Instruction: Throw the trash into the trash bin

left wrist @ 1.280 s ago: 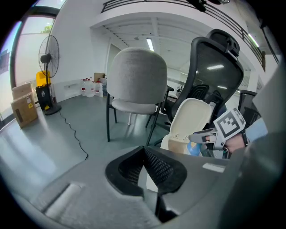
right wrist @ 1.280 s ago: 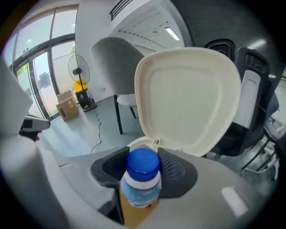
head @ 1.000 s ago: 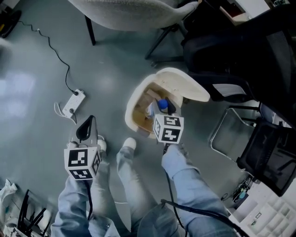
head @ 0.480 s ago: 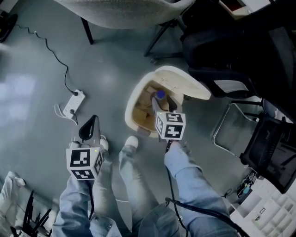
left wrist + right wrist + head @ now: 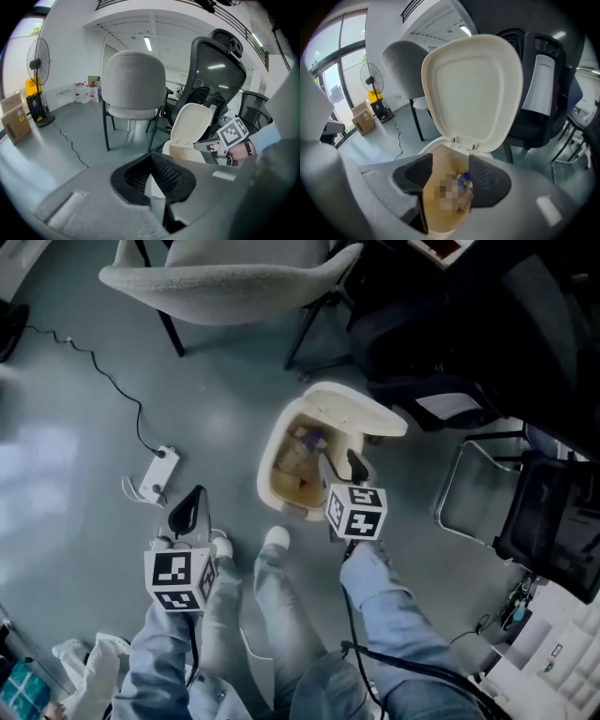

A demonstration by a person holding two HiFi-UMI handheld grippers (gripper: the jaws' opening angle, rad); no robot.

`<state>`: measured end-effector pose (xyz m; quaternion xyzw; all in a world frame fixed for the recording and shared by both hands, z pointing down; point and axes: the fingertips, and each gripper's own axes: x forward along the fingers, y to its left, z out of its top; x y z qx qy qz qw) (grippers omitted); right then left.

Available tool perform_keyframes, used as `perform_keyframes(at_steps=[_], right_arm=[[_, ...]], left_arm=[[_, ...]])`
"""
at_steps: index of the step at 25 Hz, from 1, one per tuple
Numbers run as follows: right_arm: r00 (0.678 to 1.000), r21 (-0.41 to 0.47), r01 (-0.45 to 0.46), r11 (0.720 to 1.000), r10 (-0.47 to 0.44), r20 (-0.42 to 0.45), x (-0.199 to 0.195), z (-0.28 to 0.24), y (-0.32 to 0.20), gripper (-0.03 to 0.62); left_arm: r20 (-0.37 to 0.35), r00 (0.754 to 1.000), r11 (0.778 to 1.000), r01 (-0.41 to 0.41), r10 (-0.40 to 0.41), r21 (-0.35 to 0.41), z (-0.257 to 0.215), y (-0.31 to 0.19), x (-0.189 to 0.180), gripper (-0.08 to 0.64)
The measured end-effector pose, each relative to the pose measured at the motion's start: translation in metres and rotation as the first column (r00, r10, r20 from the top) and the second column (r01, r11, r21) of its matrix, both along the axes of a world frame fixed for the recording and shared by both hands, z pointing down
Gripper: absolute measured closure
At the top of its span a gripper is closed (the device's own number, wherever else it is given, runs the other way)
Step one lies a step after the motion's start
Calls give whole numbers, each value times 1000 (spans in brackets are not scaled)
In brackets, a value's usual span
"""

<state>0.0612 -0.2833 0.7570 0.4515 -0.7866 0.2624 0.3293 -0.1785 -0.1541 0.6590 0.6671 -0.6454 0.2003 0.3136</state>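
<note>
**Grey floor, lid up, trash in the bin**

Grey floor point(image 5: 84, 381) spreads under me, with a padded chair point(image 5: 225, 277) above and a power strip point(image 5: 157, 474) off to the left. Ahead of my knees the trash bin point(image 5: 265, 474) stands with its lid point(image 5: 352, 409) tipped up. The trash point(image 5: 302, 454), one piece blue-capped, lies down inside the bin. My right gripper point(image 5: 339, 465) hangs over the bin's mouth, jaws spread wide and gripping nothing. My left gripper point(image 5: 192, 498) is off to the side, well apart from the bin, pinched together and empty.
</note>
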Motion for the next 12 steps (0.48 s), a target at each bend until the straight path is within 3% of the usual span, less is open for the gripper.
perform_keyframes(at_steps=[9,12], right_arm=[[985,59,-129,990,121,121,11,-135,42,348],[970,61,-194,979,183,158,15,-194,68,383]], left_arm=[[9,995,992,-96,96,86,-119,-6,10,551],[-19,996,989,-89,91,120,-171,-3,11,551]])
